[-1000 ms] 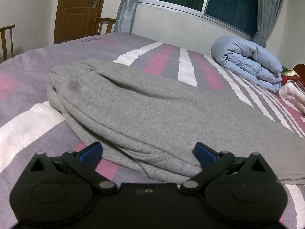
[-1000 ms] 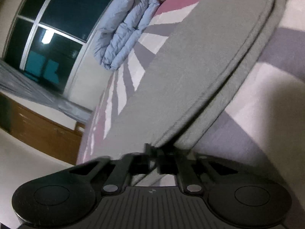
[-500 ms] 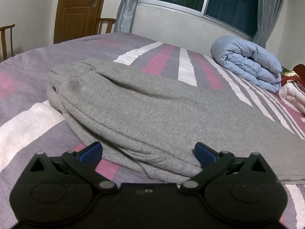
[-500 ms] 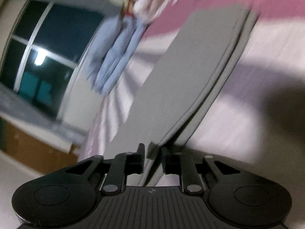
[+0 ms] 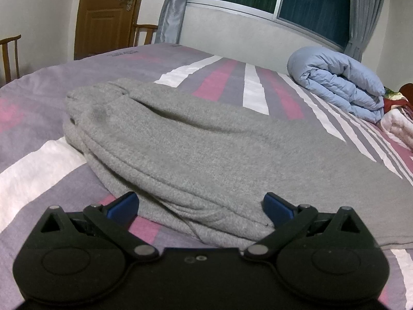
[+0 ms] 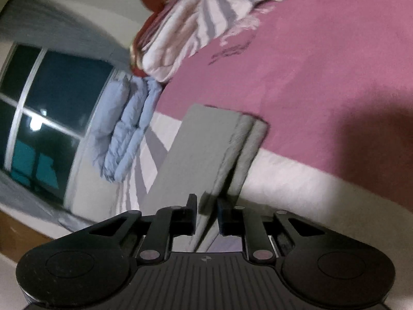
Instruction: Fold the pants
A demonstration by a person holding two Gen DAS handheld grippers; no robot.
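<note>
Grey sweatpants [image 5: 206, 155] lie folded lengthwise on the striped bedspread [image 5: 38, 170], filling the centre of the left wrist view; waistband end bunched toward the upper left of that frame, legs running off to the right.

Left gripper [image 5: 201, 204]: bottom centre of its view, tilted down at the near edge of the pants. Jaws spread wide, blue pads [image 5: 124, 204] either side of the layered fabric edge, not pressing on it. Nothing held.

Right gripper [image 6: 206, 214]: bottom centre of its view, camera rolled so the bed slopes across the frame. Jaws have a narrow gap and have just been closing a little. The edge of the pant legs [image 6: 201, 155] passes between the dark fingers [image 6: 191, 214]; whether the pads press the cloth I cannot tell. Leg ends lie upper centre, on the pink band.

No containers in either view. Background: rolled light-blue duvet [image 5: 335, 87], striped blanket [image 6: 193, 25], window [image 6: 51, 116], brown door [image 5: 108, 13].
</note>
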